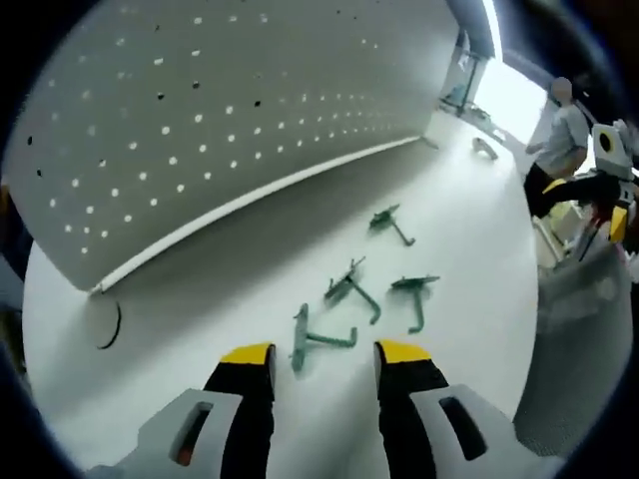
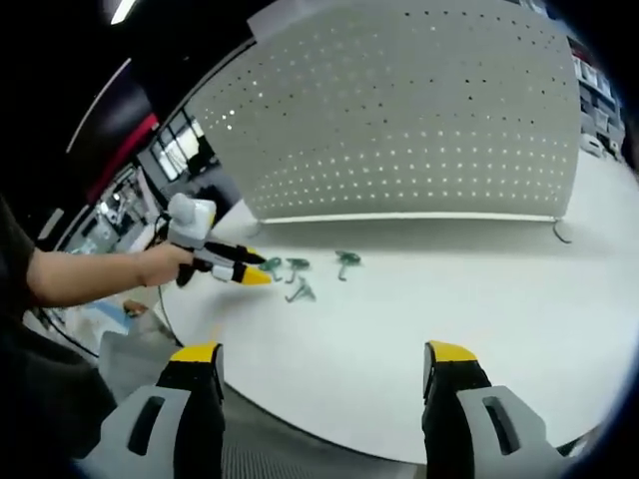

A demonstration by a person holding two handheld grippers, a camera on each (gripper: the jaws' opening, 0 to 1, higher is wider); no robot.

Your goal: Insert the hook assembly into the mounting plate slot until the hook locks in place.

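Four green hooks lie on the white table [image 1: 469, 249] before the pegboard [image 1: 230, 110]. The nearest hook [image 1: 315, 339] lies just beyond the left gripper [image 1: 324, 361], between its open, empty jaws. The right gripper [image 2: 324, 364] is wide open, empty, well apart from the hooks

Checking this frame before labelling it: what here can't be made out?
- Hooks, right gripper view: too small to count or tell shape; the left tongs cover one.
- Pegboard, left gripper view: cut off by the edge.
- Nearest hook: whether the tongs touch it.
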